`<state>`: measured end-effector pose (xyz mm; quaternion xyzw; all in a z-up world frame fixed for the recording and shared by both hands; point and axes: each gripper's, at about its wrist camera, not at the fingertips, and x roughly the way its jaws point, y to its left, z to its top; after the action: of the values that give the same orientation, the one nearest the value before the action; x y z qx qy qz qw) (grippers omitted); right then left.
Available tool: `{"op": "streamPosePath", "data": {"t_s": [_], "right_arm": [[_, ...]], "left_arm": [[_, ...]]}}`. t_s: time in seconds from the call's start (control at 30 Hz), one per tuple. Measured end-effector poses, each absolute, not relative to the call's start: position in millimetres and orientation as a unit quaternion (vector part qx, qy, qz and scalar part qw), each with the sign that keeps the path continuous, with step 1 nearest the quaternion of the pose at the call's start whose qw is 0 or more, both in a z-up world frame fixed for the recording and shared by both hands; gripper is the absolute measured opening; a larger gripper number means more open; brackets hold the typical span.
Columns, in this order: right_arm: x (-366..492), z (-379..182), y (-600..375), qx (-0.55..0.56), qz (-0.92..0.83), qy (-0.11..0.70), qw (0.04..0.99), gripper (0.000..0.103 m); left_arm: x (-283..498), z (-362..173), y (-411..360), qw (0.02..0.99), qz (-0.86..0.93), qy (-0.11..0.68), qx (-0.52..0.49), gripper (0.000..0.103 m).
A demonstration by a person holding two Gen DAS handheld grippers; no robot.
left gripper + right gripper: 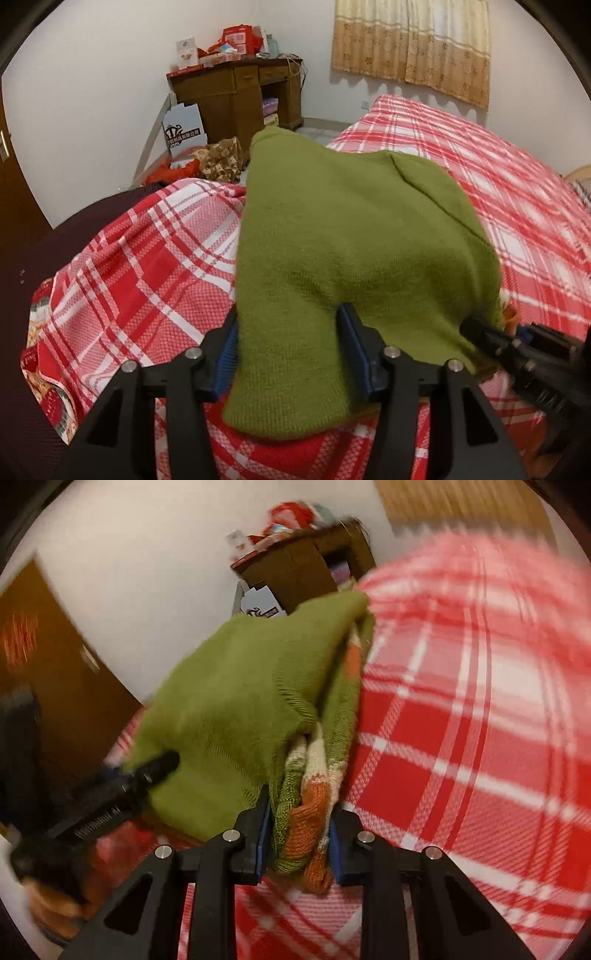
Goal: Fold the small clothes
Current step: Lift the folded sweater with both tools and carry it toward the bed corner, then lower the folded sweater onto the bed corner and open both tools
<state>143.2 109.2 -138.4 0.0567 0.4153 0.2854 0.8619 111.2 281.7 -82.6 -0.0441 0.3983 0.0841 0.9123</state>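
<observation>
A small green knit sweater (351, 236) with orange and cream stripes (314, 801) is held up over the red plaid bed cover (140, 273). My left gripper (291, 332) is shut on the sweater's near green edge. My right gripper (299, 819) is shut on a bunched striped edge of the same sweater (236, 701). The right gripper shows at the right edge of the left wrist view (517, 350), and the left gripper shows at the left of the right wrist view (110, 794). The right wrist view is blurred by motion.
The bed with the plaid cover (480, 738) fills the right side. A wooden desk (236, 96) piled with red boxes stands against the far wall, with bags on the floor beside it (218, 158). A curtain (410, 40) hangs at the back right. A brown door (55, 672) is at left.
</observation>
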Motion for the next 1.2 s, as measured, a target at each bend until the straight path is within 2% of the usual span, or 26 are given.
{"op": "streamPosePath", "data": {"t_s": [0.13, 0.23, 0.3, 0.37, 0.47, 0.57, 0.73, 0.8, 0.87, 0.97, 1.1, 1.2], "right_arm": [[138.4, -136.7, 114.7, 0.046, 0.265, 0.416, 0.869, 0.028], [127.8, -127.1, 110.9, 0.032, 0.255, 0.413, 0.874, 0.031], [114.7, -117.8, 107.0, 0.029, 0.248, 0.403, 0.881, 0.039], [101.9, -111.1, 103.8, 0.024, 0.237, 0.395, 0.887, 0.058], [83.7, -100.3, 106.8, 0.013, 0.229, 0.375, 0.898, 0.062], [63.4, -82.8, 111.0, -0.005, 0.230, 0.356, 0.906, 0.068], [35.2, -52.5, 110.2, -0.011, 0.219, 0.315, 0.923, 0.072], [24.2, -40.7, 106.9, -0.014, 0.204, 0.298, 0.932, 0.075], [18.6, -31.8, 102.2, -0.016, 0.190, 0.290, 0.938, 0.078], [13.7, -22.7, 95.4, -0.022, 0.163, 0.304, 0.938, 0.079], [8.4, -15.9, 80.6, 0.002, 0.143, 0.327, 0.934, 0.079], [1.4, -10.0, 70.6, 0.028, 0.137, 0.337, 0.931, 0.079]], "left_arm": [[108.5, -83.9, 294.1, 0.904, 0.077, 0.411, -0.091, 0.060], [98.7, -79.4, 287.8, 0.903, 0.082, 0.415, -0.077, 0.060], [91.3, -74.1, 279.4, 0.906, 0.088, 0.410, -0.054, 0.060], [81.6, -67.7, 274.9, 0.909, 0.092, 0.403, -0.043, 0.060], [67.8, -57.1, 271.9, 0.915, 0.103, 0.389, -0.023, 0.060], [59.9, -43.5, 272.3, 0.919, 0.118, 0.376, -0.010, 0.066], [46.7, -13.9, 267.6, 0.932, 0.123, 0.340, -0.020, 0.066], [42.1, -5.8, 262.2, 0.936, 0.128, 0.328, -0.012, 0.075], [40.2, 2.5, 256.5, 0.938, 0.122, 0.324, -0.007, 0.078], [38.3, 7.7, 248.2, 0.935, 0.106, 0.339, 0.016, 0.078], [15.2, -3.2, 228.9, 0.921, 0.085, 0.360, 0.119, 0.080], [-6.7, -12.1, 228.8, 0.912, 0.058, 0.385, 0.127, 0.082]]}}
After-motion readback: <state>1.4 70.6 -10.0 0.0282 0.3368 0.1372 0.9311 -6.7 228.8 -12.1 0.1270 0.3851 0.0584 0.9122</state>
